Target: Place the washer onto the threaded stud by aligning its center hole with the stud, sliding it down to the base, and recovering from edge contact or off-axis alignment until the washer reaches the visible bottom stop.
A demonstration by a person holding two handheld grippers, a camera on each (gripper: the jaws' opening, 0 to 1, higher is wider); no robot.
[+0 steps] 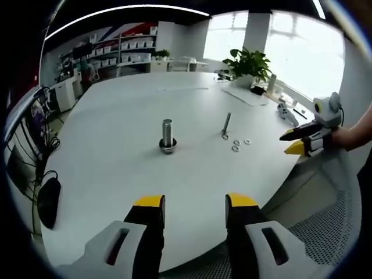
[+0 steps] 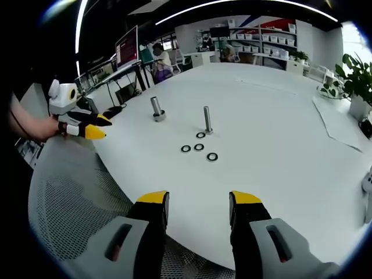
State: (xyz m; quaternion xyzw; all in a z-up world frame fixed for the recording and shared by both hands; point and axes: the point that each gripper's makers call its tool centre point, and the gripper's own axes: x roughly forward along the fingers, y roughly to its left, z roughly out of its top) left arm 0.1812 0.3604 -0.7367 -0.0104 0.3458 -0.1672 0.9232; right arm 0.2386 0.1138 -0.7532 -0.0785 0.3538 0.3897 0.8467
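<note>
We hold the left gripper low at the near edge of the white table, its yellow-tipped jaws apart with nothing between them. Ahead of it in the left gripper view stands a thick stud on a round base, and to the right of that a thinner threaded stud. Three washers lie flat on the table just beside the thin stud's foot (a fourth ring seems to sit at the foot itself). At the right edge of that view the right gripper comes in, held by a hand. In the right gripper view our right gripper's jaws also stand apart and empty above the table edge, the washers lie in a loose cluster near the stud, and a potted plant stands far right
</note>
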